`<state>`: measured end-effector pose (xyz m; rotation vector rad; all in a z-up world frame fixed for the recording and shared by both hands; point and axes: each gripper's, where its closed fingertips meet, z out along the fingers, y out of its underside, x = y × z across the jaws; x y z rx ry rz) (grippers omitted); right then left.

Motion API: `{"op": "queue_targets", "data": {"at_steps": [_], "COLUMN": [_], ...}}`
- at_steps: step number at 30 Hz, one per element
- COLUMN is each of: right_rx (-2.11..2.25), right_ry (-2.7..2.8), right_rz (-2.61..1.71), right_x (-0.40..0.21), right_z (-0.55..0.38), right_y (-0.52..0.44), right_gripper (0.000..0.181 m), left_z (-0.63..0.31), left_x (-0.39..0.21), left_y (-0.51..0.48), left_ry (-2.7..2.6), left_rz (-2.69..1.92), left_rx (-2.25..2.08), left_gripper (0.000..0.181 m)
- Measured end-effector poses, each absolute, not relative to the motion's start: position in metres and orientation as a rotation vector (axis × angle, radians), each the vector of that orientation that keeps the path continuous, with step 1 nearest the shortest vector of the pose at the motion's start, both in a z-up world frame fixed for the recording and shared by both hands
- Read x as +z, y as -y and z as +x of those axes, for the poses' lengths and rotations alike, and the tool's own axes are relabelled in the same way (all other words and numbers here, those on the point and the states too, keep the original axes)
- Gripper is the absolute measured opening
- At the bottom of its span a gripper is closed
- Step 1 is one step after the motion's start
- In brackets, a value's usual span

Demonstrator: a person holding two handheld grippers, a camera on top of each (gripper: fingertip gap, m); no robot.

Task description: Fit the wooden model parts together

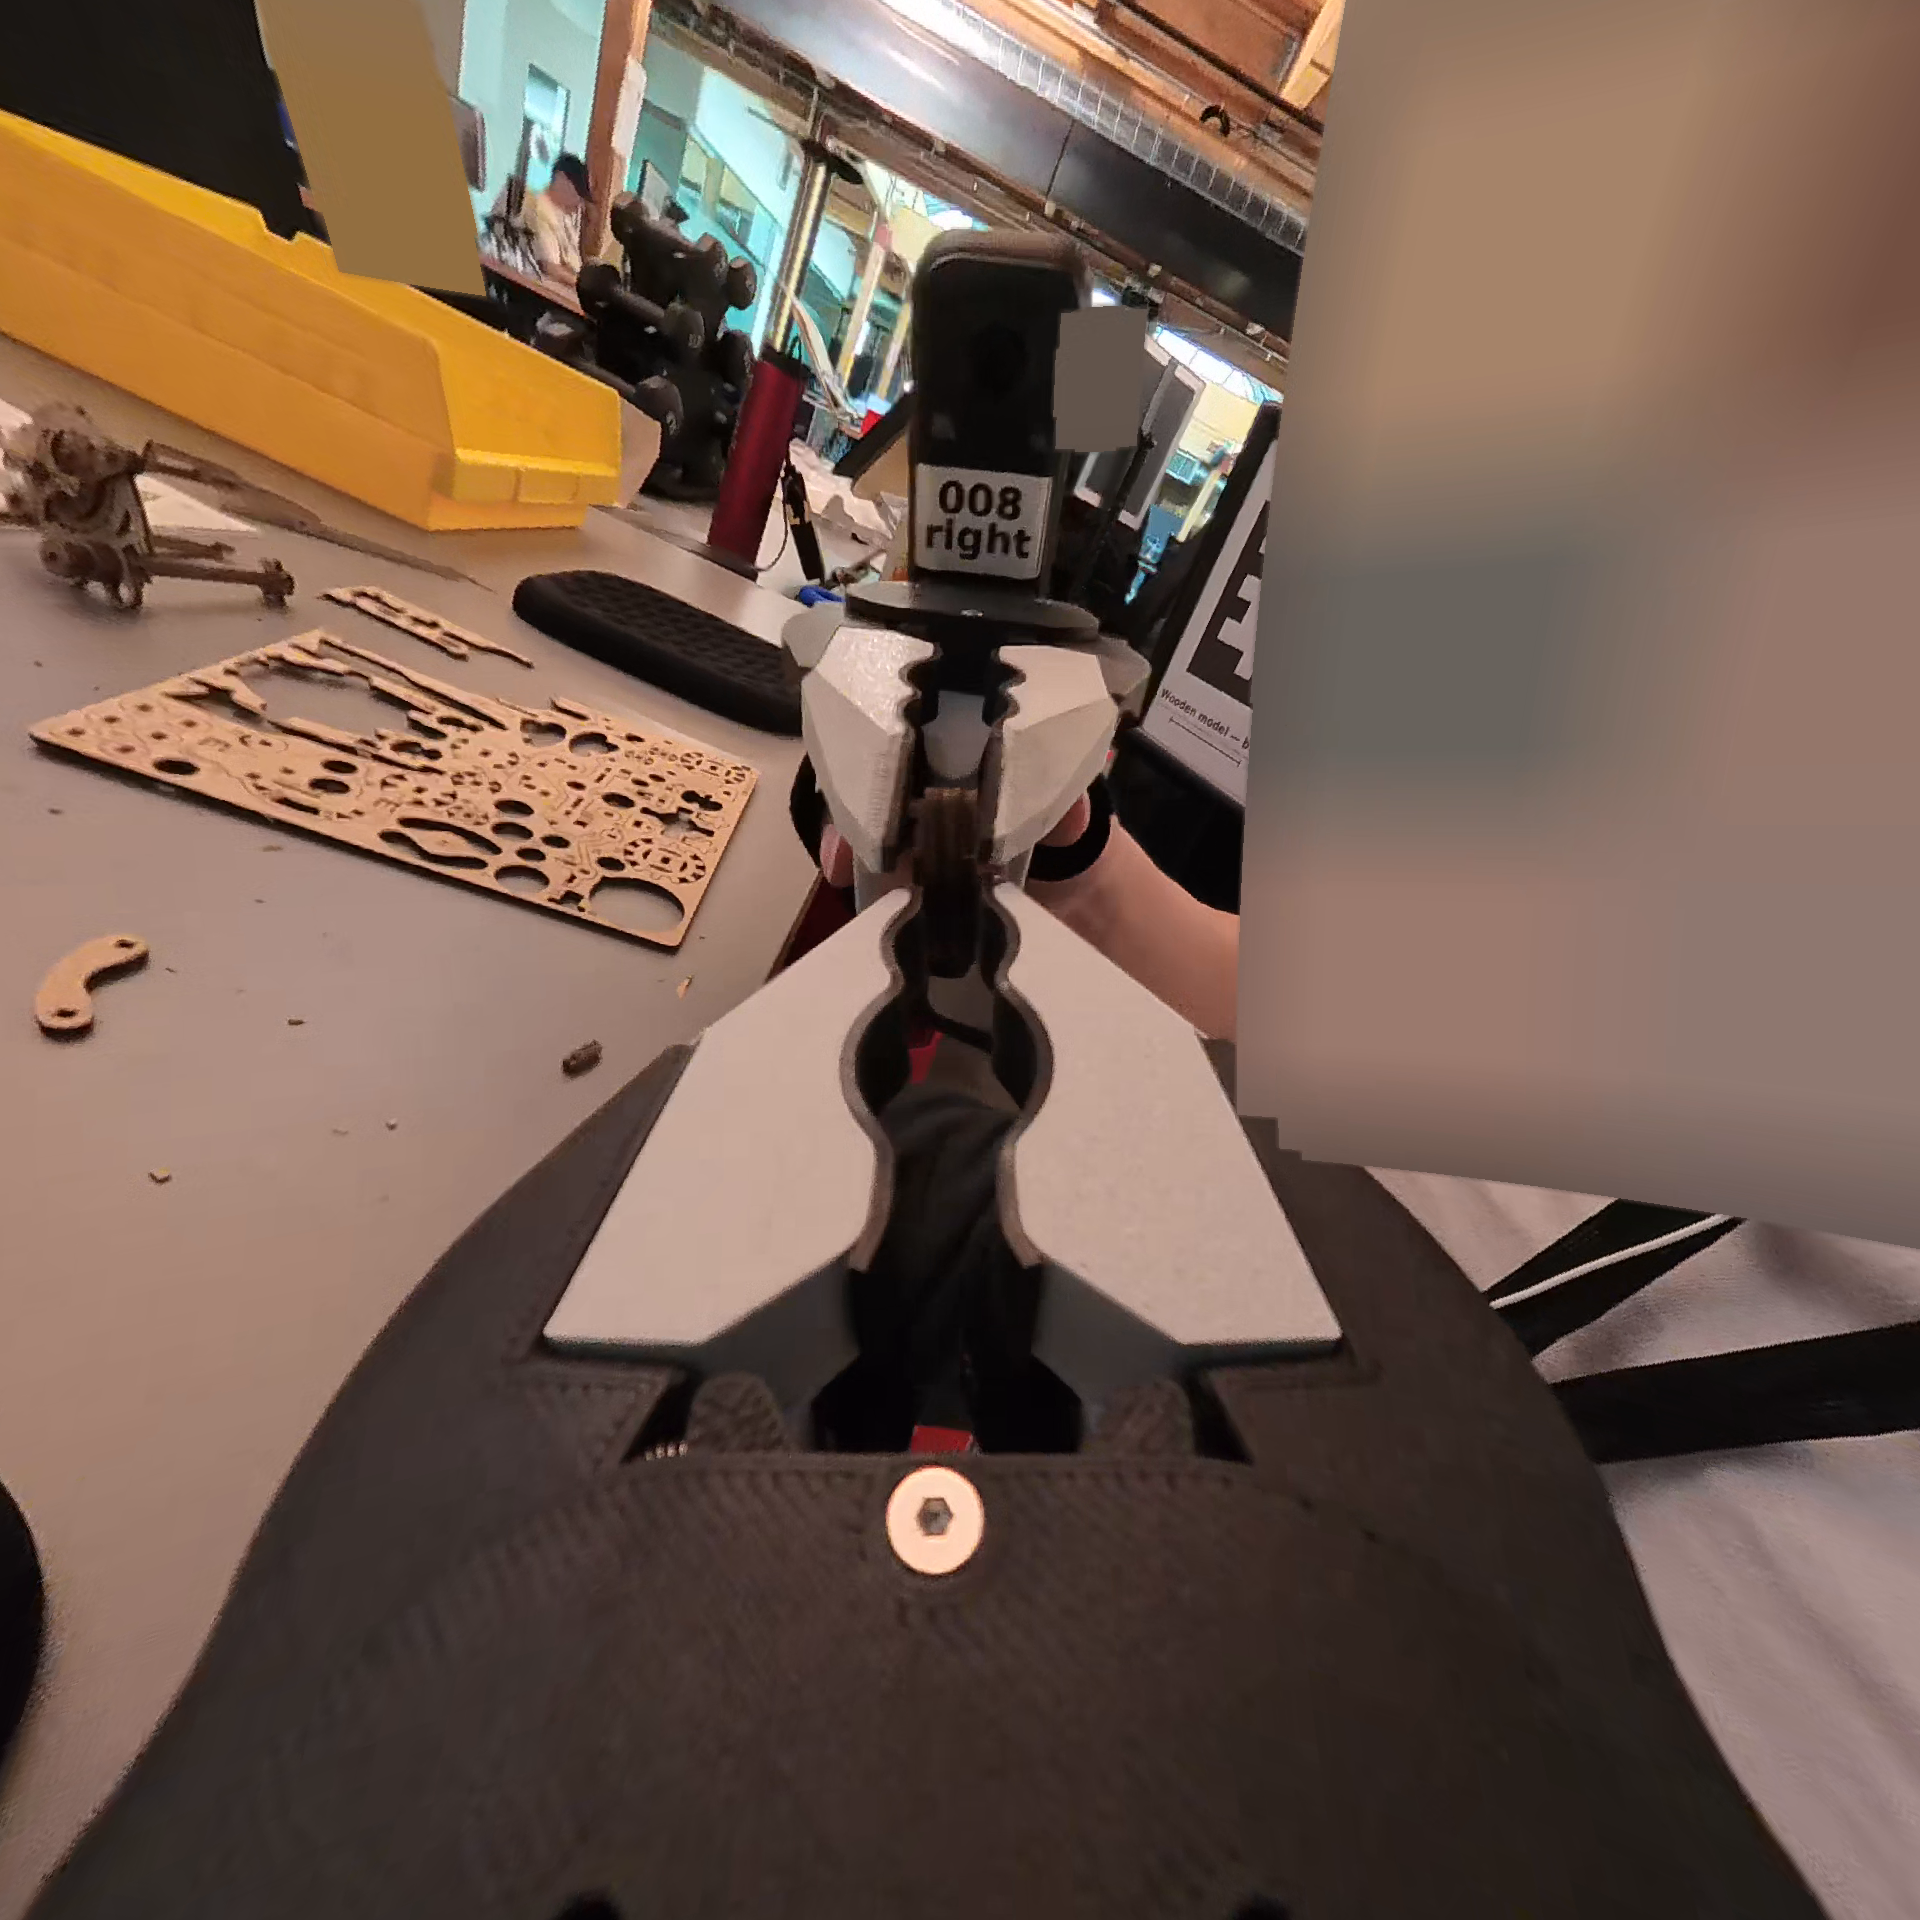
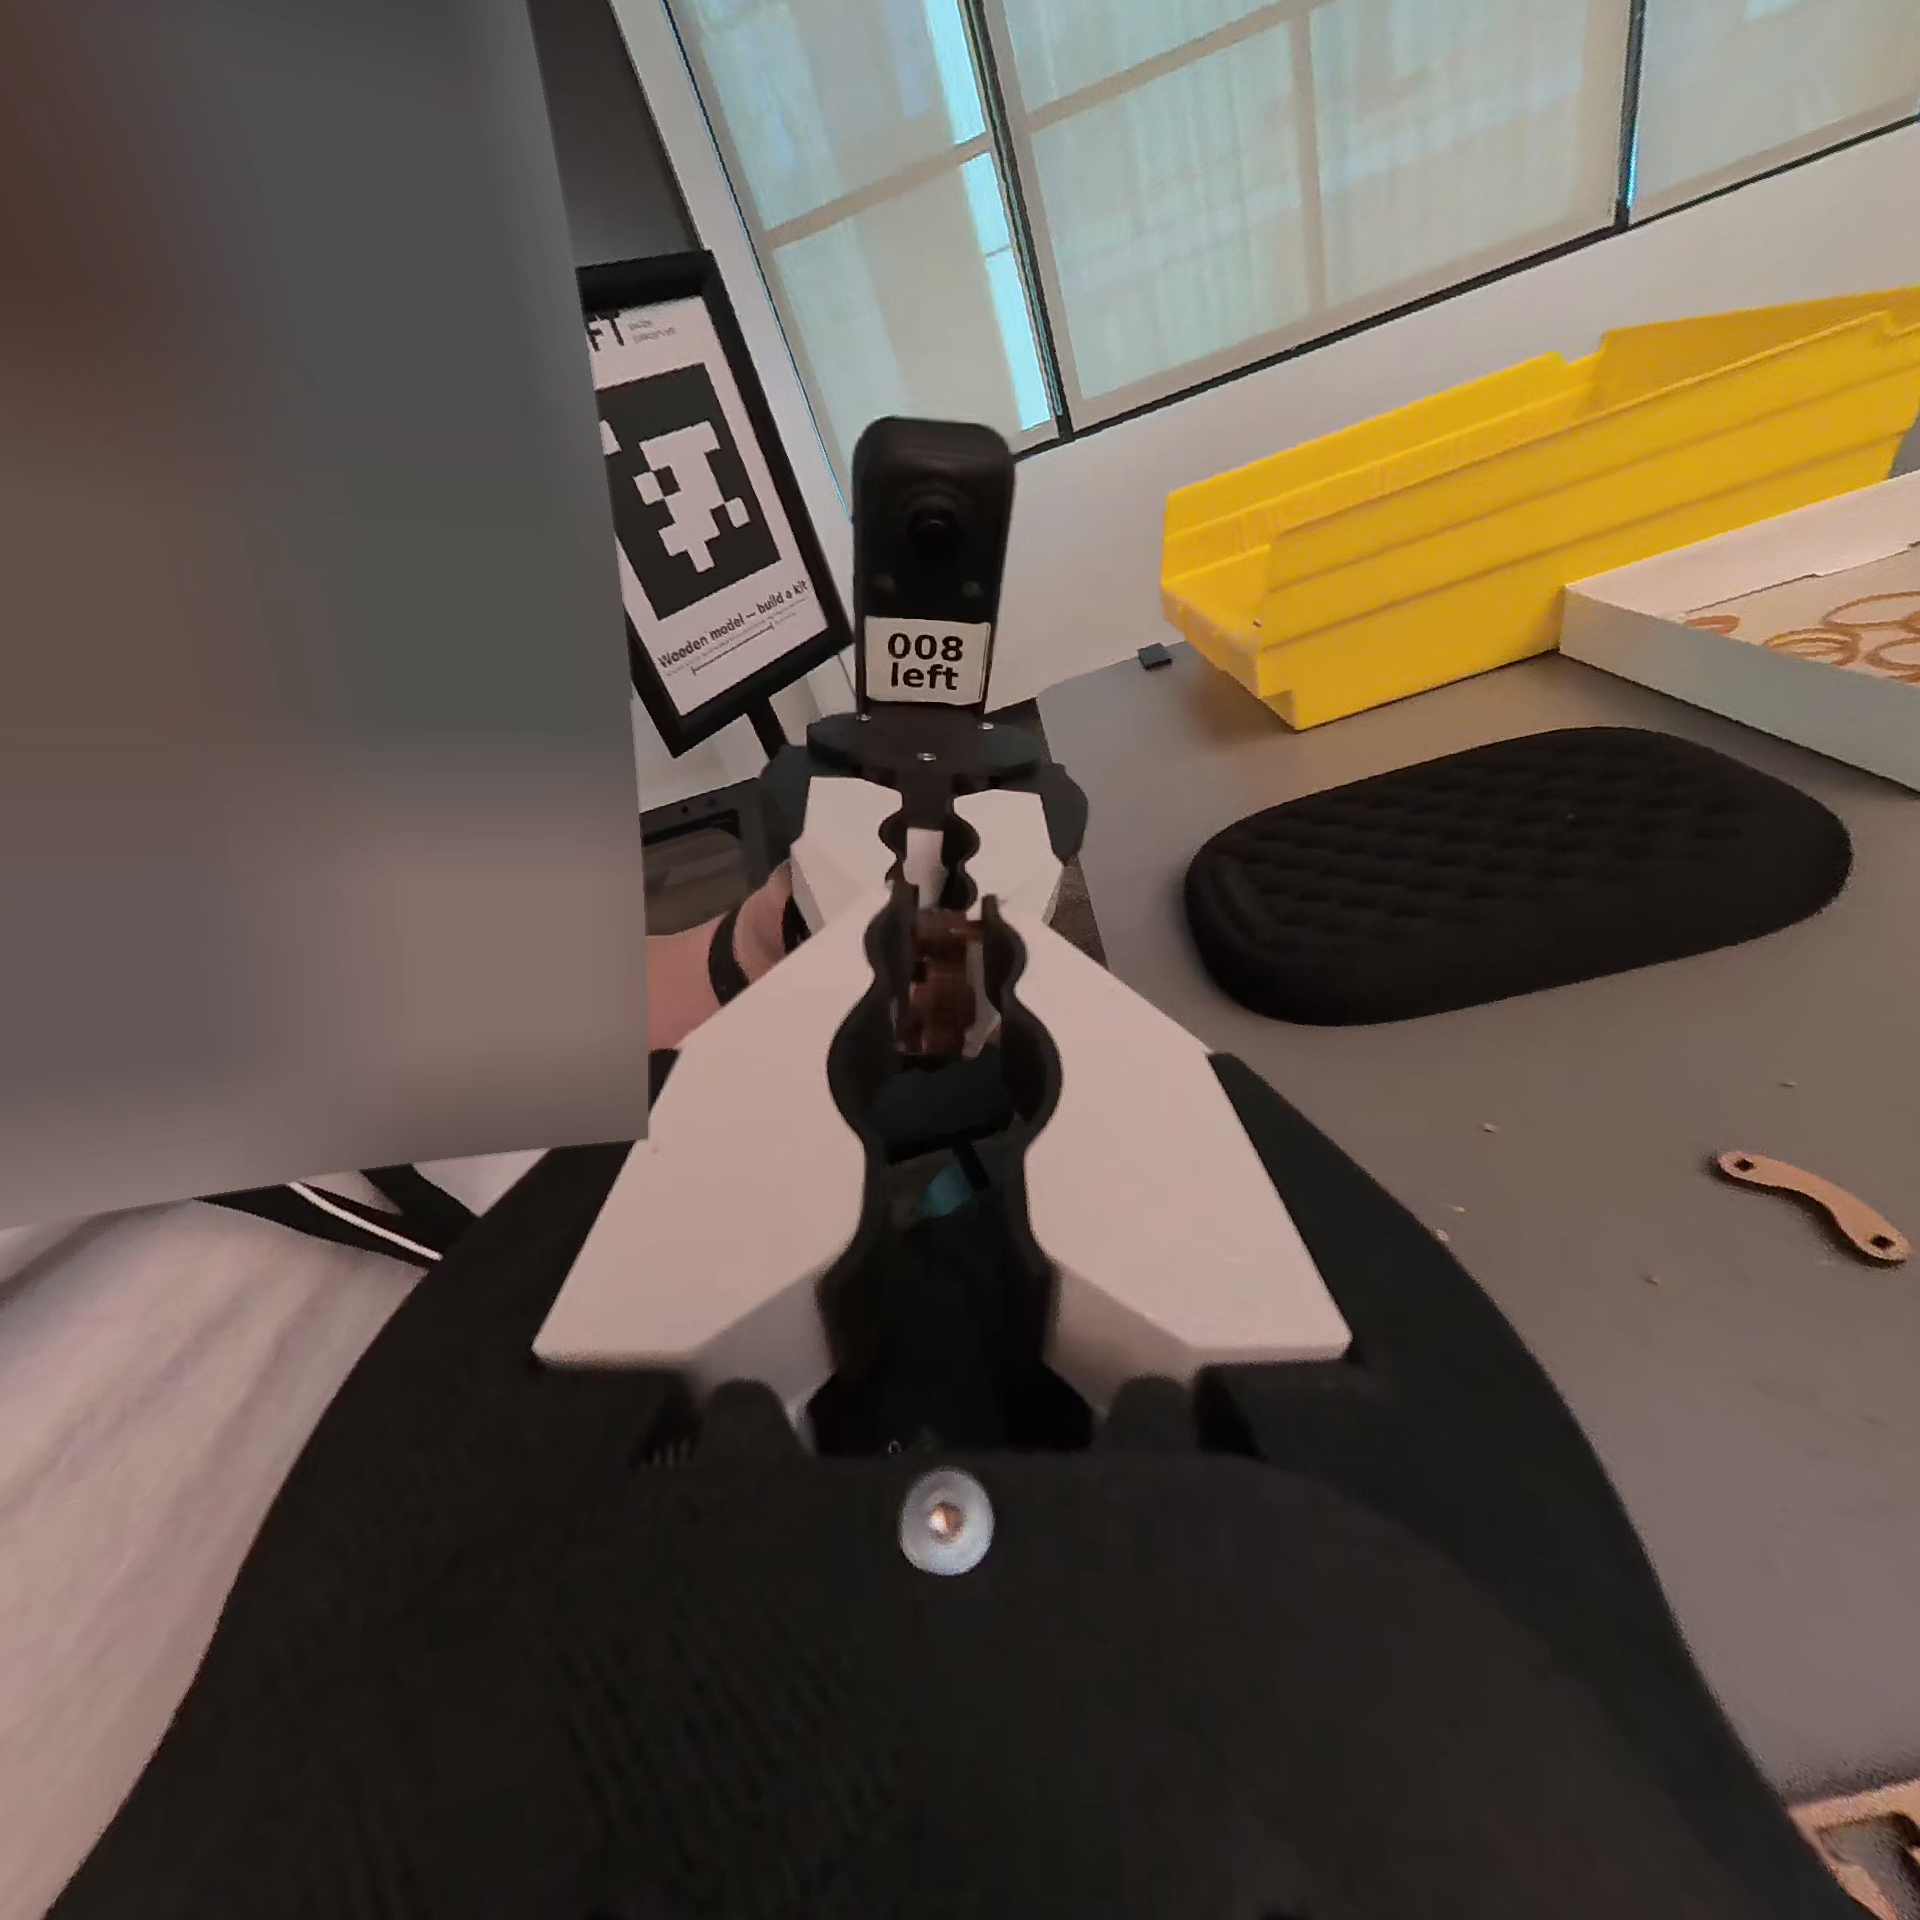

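My two grippers meet tip to tip above the table's near edge. In the left wrist view my left gripper [image 1: 951, 902] is shut on a small brown wooden part [image 1: 945, 831], and the right gripper [image 1: 948, 854] faces it and pinches the same small assembly from the far side. In the right wrist view my right gripper [image 2: 933, 916] is shut on the brown wooden part [image 2: 935, 987], with the left gripper [image 2: 930, 883] directly opposite. How the pieces join is hidden between the fingers.
A laser-cut wooden sheet [image 1: 416, 769] and a curved loose piece [image 1: 88, 982] [image 2: 1813, 1205] lie on the grey table. A partly built model [image 1: 94, 509], yellow bin [image 1: 312, 343] [image 2: 1507, 561], black pad [image 1: 665, 644] [image 2: 1507, 873], white tray [image 2: 1714, 665] and a standing sign [image 2: 707, 551] are around. The tips of both grippers are at nearly the same place.
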<state>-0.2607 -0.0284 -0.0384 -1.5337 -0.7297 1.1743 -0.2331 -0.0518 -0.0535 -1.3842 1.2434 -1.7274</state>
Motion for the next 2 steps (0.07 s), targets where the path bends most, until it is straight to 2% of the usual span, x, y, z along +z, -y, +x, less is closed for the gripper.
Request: {"op": "queue_targets", "data": {"at_steps": [2], "right_rx": [1.186], "right_ry": [0.742], "right_rz": [-1.521], "right_x": [-0.0361], "right_z": [-0.2623], "right_y": [0.0316], "right_gripper": [0.010], "left_z": [-0.2336], "left_x": [-0.0506], "left_y": [0.0533], "left_ry": [-1.248], "left_rz": [-1.335], "left_rx": [-1.687], "left_gripper": [0.006]}}
